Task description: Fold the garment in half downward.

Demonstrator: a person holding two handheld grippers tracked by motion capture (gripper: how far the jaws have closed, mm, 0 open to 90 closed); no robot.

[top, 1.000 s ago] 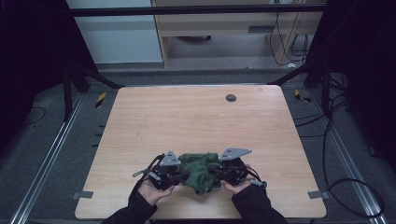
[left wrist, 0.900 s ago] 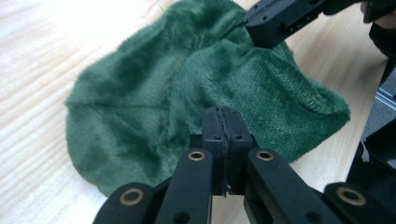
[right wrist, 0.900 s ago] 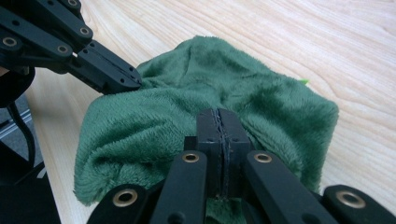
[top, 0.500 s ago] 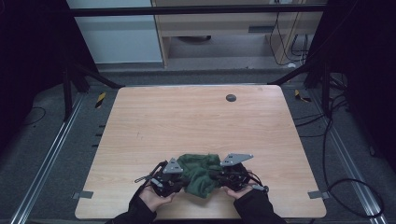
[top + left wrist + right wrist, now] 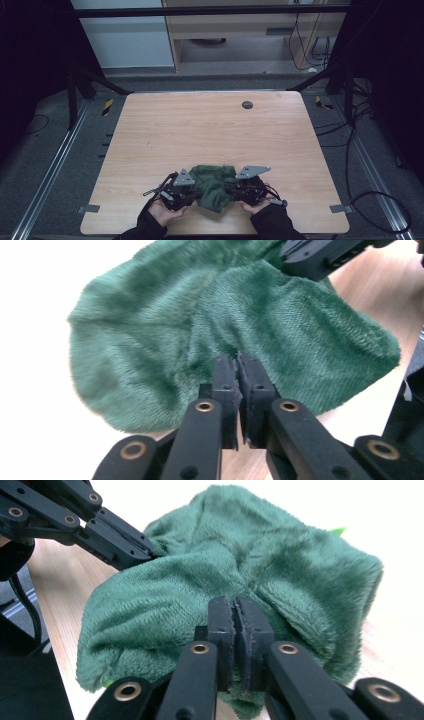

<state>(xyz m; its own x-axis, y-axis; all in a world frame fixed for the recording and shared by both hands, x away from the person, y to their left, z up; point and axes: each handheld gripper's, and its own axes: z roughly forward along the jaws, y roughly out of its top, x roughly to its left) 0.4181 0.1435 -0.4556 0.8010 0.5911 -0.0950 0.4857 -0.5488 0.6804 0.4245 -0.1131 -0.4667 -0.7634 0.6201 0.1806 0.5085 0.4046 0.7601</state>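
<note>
We see the left tongs pressed together on a fold of the green plush cloth, the pads meeting with the pile pinched at their tips. The right tongs are likewise clamped on a fold of the same cloth, jaws flush against each other. In the right gripper view the left tongs reach in from the upper left and bite the cloth's edge; in the left gripper view the right tongs enter from the upper right.

From the high view, the cloth is bunched between the left tongs and the right tongs, touching both. Each hand grips its tool just behind, the left hand and right hand close to the near edge of the wooden table. A dark round spot sits well beyond the tongs, near the far edge.
</note>
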